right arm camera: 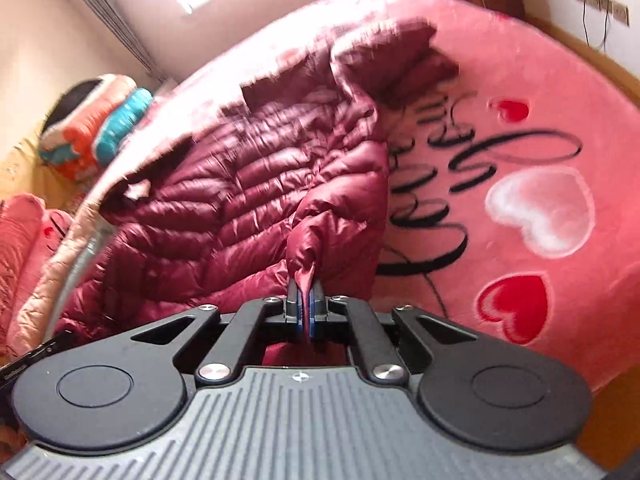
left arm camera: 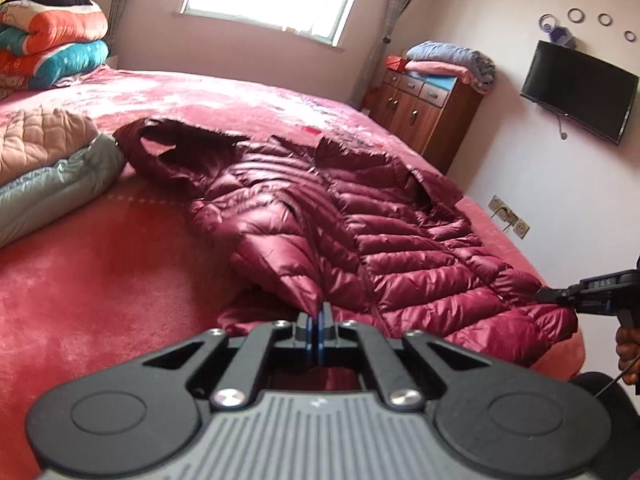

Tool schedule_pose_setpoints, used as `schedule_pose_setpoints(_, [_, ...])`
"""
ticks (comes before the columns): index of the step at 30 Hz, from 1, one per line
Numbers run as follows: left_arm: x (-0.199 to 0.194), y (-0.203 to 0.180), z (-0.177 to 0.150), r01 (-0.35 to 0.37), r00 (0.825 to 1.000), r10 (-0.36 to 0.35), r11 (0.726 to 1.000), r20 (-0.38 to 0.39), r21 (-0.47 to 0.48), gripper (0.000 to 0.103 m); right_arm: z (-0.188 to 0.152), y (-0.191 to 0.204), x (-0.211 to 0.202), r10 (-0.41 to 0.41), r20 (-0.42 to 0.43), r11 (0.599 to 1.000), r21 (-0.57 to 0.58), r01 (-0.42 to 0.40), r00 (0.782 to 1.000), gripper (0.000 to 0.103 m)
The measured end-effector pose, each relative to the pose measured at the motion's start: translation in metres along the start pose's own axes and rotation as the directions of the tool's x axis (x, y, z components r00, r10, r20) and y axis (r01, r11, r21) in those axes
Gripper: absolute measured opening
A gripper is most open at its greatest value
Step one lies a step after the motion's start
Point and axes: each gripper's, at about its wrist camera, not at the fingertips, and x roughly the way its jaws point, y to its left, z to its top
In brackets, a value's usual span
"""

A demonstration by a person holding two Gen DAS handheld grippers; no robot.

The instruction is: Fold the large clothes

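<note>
A large maroon quilted down jacket lies spread on the pink bed blanket, hood toward the window. My left gripper is shut on the jacket's near hem. My right gripper is shut on a pinched fold of the jacket's hem edge. The right gripper also shows in the left wrist view, at the jacket's right hem corner.
Folded beige and grey-green jackets lie at the bed's left. Stacked quilts sit at the far left. A wooden cabinet and a wall TV stand right of the bed. The blanket has heart prints.
</note>
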Motion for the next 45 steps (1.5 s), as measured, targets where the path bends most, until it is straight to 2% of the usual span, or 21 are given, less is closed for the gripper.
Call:
schedule_pose_setpoints(6, [-0.033, -0.011, 0.0, 0.04, 0.999, -0.04, 0.999, 0.013, 0.025, 0.0, -0.005, -0.006, -0.056, -0.012, 0.058, 0.998, -0.055, 0.015, 0.998, 0.0])
schedule_pose_setpoints(11, [-0.044, -0.018, -0.003, 0.048, 0.998, -0.046, 0.997, -0.03, 0.066, 0.0, -0.013, -0.013, -0.071, -0.035, 0.062, 0.995, -0.089, 0.041, 0.997, 0.001])
schedule_pose_setpoints(16, [-0.059, -0.025, 0.004, 0.049, 0.999, -0.048, 0.996, -0.014, 0.078, 0.0, -0.011, -0.011, -0.074, -0.012, 0.113, 0.997, -0.073, 0.02, 0.994, 0.012])
schedule_pose_setpoints(19, [-0.064, -0.031, 0.012, 0.051, 0.999, -0.052, 0.994, 0.011, 0.094, 0.0, -0.004, -0.005, -0.066, -0.017, 0.155, 0.998, -0.065, 0.028, 0.988, 0.036])
schedule_pose_setpoints(20, [-0.062, -0.035, 0.016, 0.049, 0.998, -0.051, 0.994, 0.02, 0.101, 0.0, -0.001, -0.002, -0.064, -0.023, 0.171, 0.996, -0.076, 0.036, 0.985, 0.06])
schedule_pose_setpoints(21, [-0.059, -0.039, 0.021, 0.047, 0.998, -0.05, 0.992, 0.028, 0.114, 0.0, 0.0, 0.004, -0.06, -0.031, 0.188, 0.995, -0.089, 0.049, 0.982, 0.076])
schedule_pose_setpoints(25, [-0.029, -0.054, 0.036, 0.035, 0.998, -0.044, 0.988, 0.055, 0.152, 0.0, 0.018, 0.018, -0.041, -0.057, 0.231, 0.986, -0.141, 0.091, 0.971, 0.077])
schedule_pose_setpoints(31, [0.04, -0.074, 0.051, 0.016, 0.997, -0.028, 0.984, 0.067, 0.178, 0.006, 0.057, 0.029, 0.01, -0.092, 0.27, 0.973, -0.181, 0.145, 0.958, 0.098])
schedule_pose_setpoints(33, [0.059, -0.078, 0.054, 0.004, 0.997, -0.018, 0.982, 0.073, 0.187, 0.013, 0.07, 0.031, 0.03, -0.116, 0.28, 0.963, -0.205, 0.177, 0.953, 0.099])
schedule_pose_setpoints(35, [0.081, -0.081, 0.058, -0.032, 0.996, 0.015, 0.977, 0.083, 0.211, 0.031, 0.082, 0.032, 0.051, -0.136, 0.289, 0.954, -0.22, 0.204, 0.948, 0.1])
schedule_pose_setpoints(42, [0.14, -0.071, 0.06, -0.125, 0.992, 0.112, 0.962, 0.066, 0.244, 0.04, 0.127, 0.019, 0.124, -0.228, 0.294, 0.915, -0.261, 0.308, 0.928, 0.101])
schedule_pose_setpoints(45, [0.156, -0.064, 0.057, -0.133, 0.991, 0.124, 0.964, 0.052, 0.231, 0.043, 0.144, 0.013, 0.153, -0.281, 0.295, 0.886, -0.287, 0.365, 0.913, 0.102])
